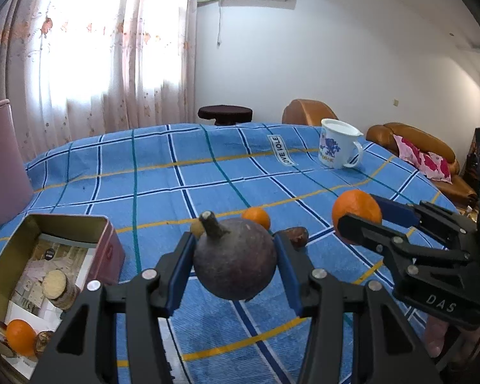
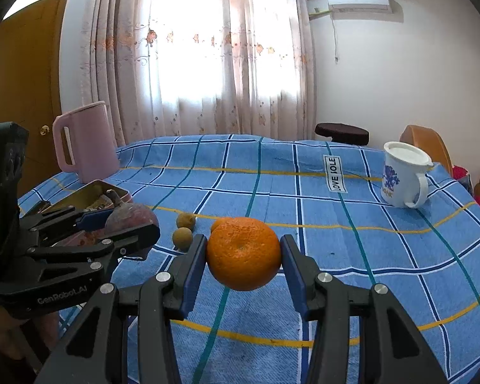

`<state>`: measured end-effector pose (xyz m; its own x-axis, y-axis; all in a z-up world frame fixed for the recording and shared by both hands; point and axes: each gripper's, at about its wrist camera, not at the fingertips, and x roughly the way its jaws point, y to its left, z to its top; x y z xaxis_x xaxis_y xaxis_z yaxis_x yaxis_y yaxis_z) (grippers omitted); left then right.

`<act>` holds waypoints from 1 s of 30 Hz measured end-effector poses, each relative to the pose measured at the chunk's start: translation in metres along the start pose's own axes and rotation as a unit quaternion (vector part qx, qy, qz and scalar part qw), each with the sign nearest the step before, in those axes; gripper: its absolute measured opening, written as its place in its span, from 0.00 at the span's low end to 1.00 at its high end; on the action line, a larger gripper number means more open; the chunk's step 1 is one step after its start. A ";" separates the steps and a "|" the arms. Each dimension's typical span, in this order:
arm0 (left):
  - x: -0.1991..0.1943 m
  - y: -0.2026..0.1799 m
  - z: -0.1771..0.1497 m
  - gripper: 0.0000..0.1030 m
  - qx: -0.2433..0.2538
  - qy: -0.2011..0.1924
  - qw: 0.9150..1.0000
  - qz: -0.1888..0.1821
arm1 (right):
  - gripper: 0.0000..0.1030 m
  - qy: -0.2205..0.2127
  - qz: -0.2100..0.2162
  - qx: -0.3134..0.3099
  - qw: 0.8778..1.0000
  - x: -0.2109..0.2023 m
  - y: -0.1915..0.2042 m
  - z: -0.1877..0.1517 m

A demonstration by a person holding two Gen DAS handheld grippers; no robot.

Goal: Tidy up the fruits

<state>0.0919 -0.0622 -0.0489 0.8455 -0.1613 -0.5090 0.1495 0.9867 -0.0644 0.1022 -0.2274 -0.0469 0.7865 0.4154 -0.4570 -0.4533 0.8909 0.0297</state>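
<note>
- Left claw (image 1: 235,264) is clamped on a dark round fruit (image 1: 235,259), stem up, held above the cloth; a shadow is seen on the cloth under it.
- Right claw (image 2: 244,256) is clamped on an orange (image 2: 244,252), pads on its left and right sides, also lifted clear of the table (image 2: 384,256).
- Risk: both fruits are round and gripped only at two side points, so a slip or roll out of the pads can be expected if either claw is tilted or jerked.
- Risk: the dark fruit looks heavy and fills the full span of the pads; it could drop short of the tin (image 1: 51,233) if released early.
- Risk: the two claws are close together, right claw just to the right of the left; a bump between them is possible if both are swung toward the tin at once.
- The tin lies to the left of the left claw, near; a small orange (image 1: 20,336) and brown pieces are already inside, so space is limited and a dropped fruit could bounce out.
- Loose fruit left on the cloth beyond the claws: small orange (image 1: 256,217), brown date-like piece (image 1: 296,235), two small tan fruits (image 2: 183,238).
- Far side: mug (image 2: 400,176) and pink kettle (image 2: 86,140), well apart from the claws; no risk judged there.
</note>
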 end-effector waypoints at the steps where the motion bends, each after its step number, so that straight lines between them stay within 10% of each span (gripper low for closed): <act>1: -0.001 0.000 0.000 0.51 0.000 -0.002 1.000 0.000 | 0.47 -0.004 0.000 -0.001 1.000 -0.001 0.001 0.000; 30: -0.027 -0.003 -0.003 0.51 0.012 -0.071 0.997 0.021 | 0.47 -0.060 -0.002 -0.026 0.998 -0.021 0.009 -0.005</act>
<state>0.0673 -0.0612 -0.0373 0.9155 -0.1222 -0.3832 0.1226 0.9922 -0.0234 0.0795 -0.2295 -0.0409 0.8311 0.4337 -0.3480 -0.4690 0.8830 -0.0195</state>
